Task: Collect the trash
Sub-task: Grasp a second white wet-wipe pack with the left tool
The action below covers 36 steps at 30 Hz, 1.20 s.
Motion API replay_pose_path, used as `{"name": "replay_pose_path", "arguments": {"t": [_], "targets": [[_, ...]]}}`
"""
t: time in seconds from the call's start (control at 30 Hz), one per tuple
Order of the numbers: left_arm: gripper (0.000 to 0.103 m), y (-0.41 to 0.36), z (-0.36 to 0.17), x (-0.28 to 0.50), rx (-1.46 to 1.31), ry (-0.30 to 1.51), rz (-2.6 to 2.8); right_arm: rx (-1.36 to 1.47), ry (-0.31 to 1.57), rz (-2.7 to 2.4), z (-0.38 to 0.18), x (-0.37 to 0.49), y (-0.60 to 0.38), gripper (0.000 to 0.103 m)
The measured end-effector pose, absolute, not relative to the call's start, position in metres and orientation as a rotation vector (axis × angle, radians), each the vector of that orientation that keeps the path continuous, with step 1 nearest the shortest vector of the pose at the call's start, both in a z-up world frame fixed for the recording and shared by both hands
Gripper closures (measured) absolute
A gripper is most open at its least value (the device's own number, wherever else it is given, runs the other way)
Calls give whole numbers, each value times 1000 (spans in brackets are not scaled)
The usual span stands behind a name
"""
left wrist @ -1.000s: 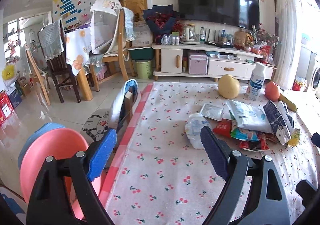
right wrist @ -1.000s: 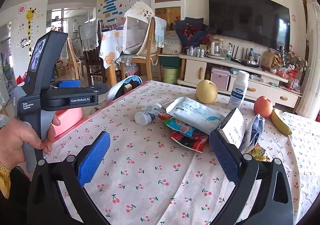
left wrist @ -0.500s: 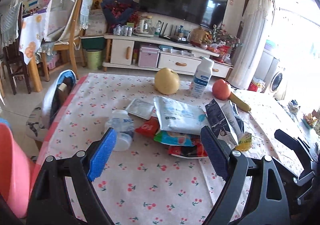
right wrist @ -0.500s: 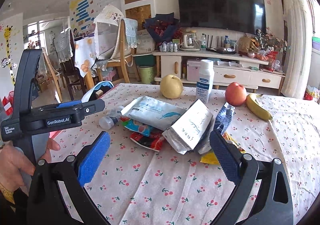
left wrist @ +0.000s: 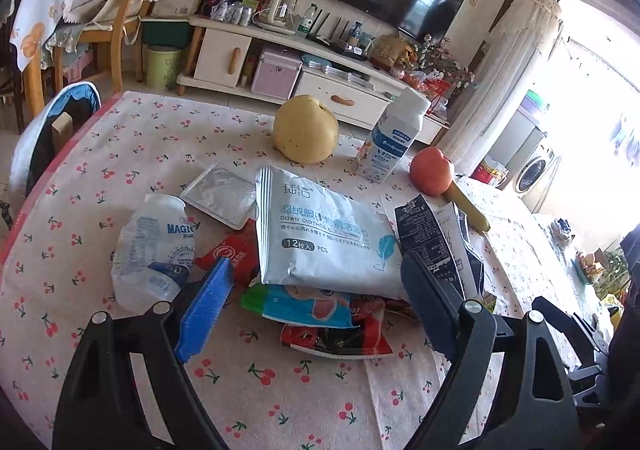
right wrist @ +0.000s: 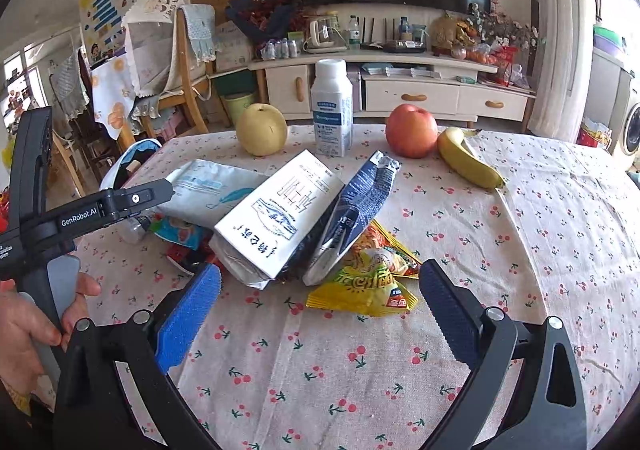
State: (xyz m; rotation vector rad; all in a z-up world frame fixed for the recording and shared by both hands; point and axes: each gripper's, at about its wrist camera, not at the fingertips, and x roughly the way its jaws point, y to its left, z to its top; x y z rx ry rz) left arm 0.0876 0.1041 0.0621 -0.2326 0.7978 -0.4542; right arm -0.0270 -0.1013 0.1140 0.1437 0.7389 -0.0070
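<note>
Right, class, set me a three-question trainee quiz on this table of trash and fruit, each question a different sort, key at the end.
1. True or false: the banana touches the red apple.
2. Which stands upright? A) white bottle B) crushed clear bottle C) milk carton
3. Fill in: both the left gripper and the right gripper are ____, holding nothing.

Key: 1 true; 2 A; 3 open.
</note>
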Motion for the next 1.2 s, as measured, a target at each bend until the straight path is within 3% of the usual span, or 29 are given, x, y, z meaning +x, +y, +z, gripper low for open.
{"name": "replay_pose_path", "arguments": {"t": [0.13,0.23,0.43,0.47,0.5,0.9,1.2], "targets": [[17,101,54,102,-248,821,-452,137,773,-7,105,-18,-107,5],[23,99,54,108,-261,819,-462,131,793,-9,100,-12,-110,5],[55,95,51,111,-271,824,-451,106,832,-29,90,2,-117,5],[68,94,51,110,-264,824,-444,106,841,-32,88,5,-118,5],[70,94,51,110,-263,828,-447,108,849,-31,86,7,-120,5],[87,120,61,74,-293,846,-450,199,925,14,69,22,-135,6],[84,136,50,31,-181,1016,-569,196,927,-11,70,19,-141,6]]}}
